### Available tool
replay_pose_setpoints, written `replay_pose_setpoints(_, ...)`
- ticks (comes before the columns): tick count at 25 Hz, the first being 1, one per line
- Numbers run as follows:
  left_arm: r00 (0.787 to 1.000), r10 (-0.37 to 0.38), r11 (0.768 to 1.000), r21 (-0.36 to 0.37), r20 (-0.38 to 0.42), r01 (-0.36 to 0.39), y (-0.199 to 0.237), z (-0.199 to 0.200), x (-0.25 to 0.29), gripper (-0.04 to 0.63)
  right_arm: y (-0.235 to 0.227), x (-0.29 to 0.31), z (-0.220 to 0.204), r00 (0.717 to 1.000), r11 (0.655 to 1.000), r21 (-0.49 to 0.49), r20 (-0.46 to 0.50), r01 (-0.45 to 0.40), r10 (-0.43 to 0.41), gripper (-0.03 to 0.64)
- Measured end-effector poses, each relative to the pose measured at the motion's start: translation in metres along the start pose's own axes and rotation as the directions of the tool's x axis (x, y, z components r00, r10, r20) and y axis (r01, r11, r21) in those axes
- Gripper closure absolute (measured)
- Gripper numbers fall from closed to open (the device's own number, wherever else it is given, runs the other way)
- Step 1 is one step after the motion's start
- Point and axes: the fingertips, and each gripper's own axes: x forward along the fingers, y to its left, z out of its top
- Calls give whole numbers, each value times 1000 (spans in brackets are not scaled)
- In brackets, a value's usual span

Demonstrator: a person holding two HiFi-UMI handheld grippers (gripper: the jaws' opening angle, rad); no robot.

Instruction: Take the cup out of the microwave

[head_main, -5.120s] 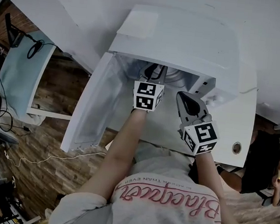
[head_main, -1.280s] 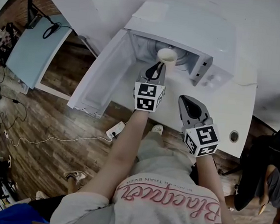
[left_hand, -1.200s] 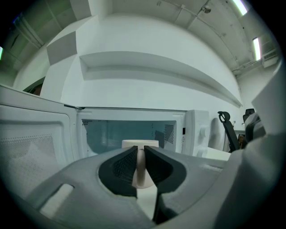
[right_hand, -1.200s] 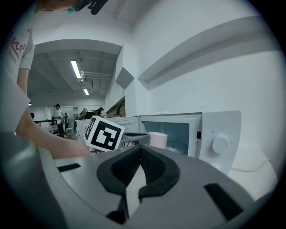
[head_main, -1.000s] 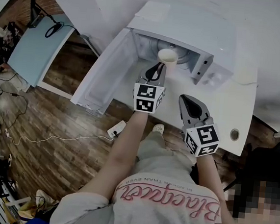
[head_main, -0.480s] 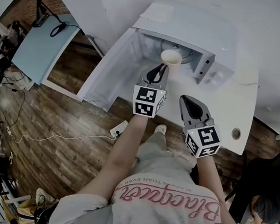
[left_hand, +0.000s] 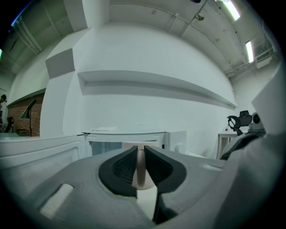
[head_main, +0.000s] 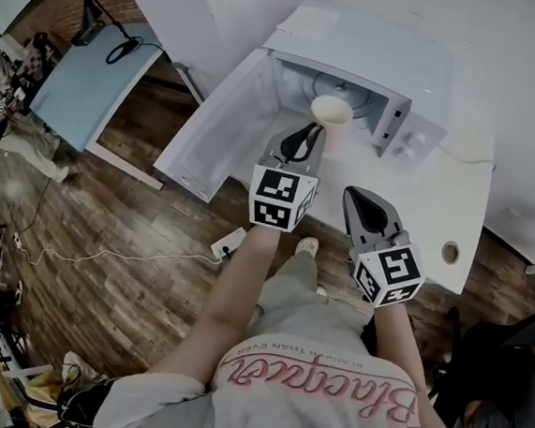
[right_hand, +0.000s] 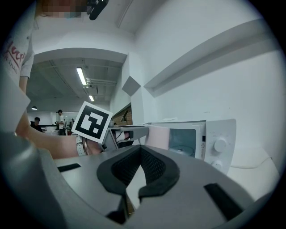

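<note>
Head view: left gripper [head_main: 309, 132] carries the pale cream cup [head_main: 331, 110] at the open mouth of the white boxy microwave [head_main: 358, 52].
Left gripper view: jaws narrow, pinching the cup's wall.
Right gripper view: right gripper [right_hand: 139, 154] closed, empty.
Progress: I judge the cup nearly clear; setting it down remains.

Cream cup [head_main: 331, 110], white microwave [head_main: 359, 43], white table [head_main: 439, 192], brown plank floor [head_main: 121, 270], pale-blue desk [head_main: 92, 79].

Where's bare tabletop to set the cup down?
Widest bare patch: table right of the right claw, between microwave controls and the grommet hole. Crowded: the microwave mouth, where the left claw holds the cup beside the open door.
</note>
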Motion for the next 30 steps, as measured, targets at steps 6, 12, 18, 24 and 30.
replay_pose_setpoints(6, 1000, -7, 1000, -1, 19, 7, -15, 11, -18, 545, 1, -16, 5, 1000, 1000, 5, 19, 15, -15, 606)
replay_pose_setpoints(12, 999, -8, 1000, 1, 46, 8, -31, 21, -30, 545, -2, -30, 8, 999, 999, -5, 25, 36, -36, 606)
replay_pose_setpoints(18, 998, -18, 1000, 3, 66, 18, -41, 27, -37, 545, -7, -34, 14, 997, 998, -8, 40, 63, -63, 606)
replay_pose_setpoints(24, 996, -27, 1000, 7, 89, 26, -42, 34, -43, 545, -8, -31, 29, 995, 997, -27, 70, 78, -76, 606)
replay_pose_setpoints(30, 993, -39, 999, 9, 113, 39, -40, 43, -47, 545, -14, -23, 43, 991, 994, -32, 94, 100, -97, 606)
